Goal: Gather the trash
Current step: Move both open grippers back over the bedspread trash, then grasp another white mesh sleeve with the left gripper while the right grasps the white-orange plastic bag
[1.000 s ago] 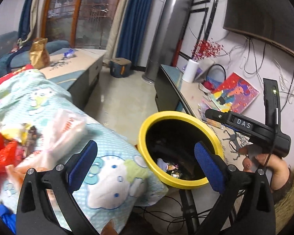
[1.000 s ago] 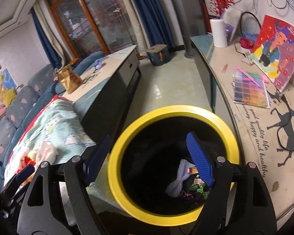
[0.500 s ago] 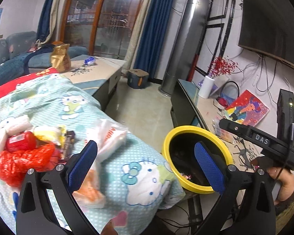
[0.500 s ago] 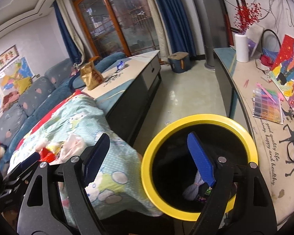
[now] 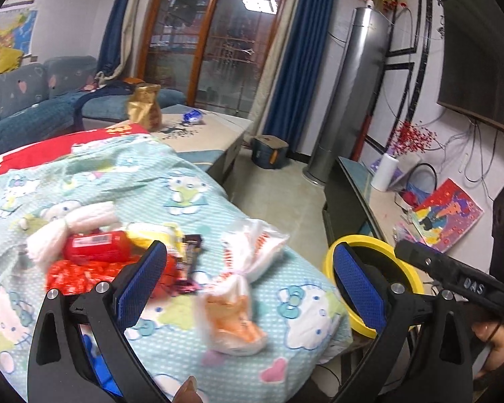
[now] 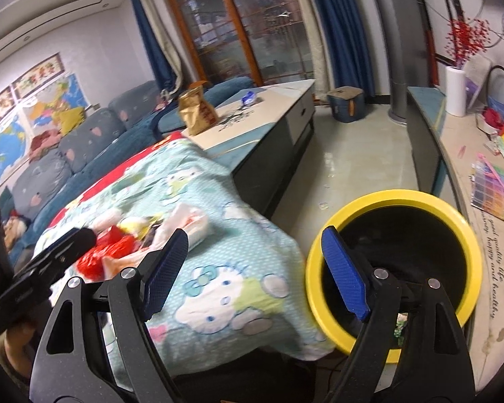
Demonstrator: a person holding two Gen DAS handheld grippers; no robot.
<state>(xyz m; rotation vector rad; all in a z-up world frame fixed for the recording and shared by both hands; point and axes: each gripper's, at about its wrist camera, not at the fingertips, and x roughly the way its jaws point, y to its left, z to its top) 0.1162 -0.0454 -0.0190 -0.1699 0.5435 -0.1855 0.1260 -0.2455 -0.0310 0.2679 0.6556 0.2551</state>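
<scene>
A pile of trash lies on a cartoon-print blanket (image 5: 171, 181): a white and orange plastic bag (image 5: 238, 288), a red wrapper (image 5: 97, 248), a crinkled red bag (image 5: 80, 273), a yellow packet (image 5: 154, 231) and a dark wrapper (image 5: 191, 252). My left gripper (image 5: 248, 278) hangs open above the white bag, nothing between its blue pads. The yellow-rimmed black bin (image 6: 420, 201) stands right of the blanket. My right gripper (image 6: 255, 265) is open over the gap between blanket (image 6: 198, 208) and bin; the trash pile (image 6: 124, 238) lies to its left.
A low cabinet (image 5: 205, 134) behind the blanket carries a gold paper bag (image 5: 144, 107). A blue sofa (image 6: 84, 141) lines the left wall. On the right runs a long console (image 6: 467, 168) with paintings and a white roll. Tiled floor (image 6: 352, 168) lies between them.
Both grippers swung left and rose, away from over the bin toward the blanket. The trash pile came into the left wrist view's centre; the bin slid to the right edge.
</scene>
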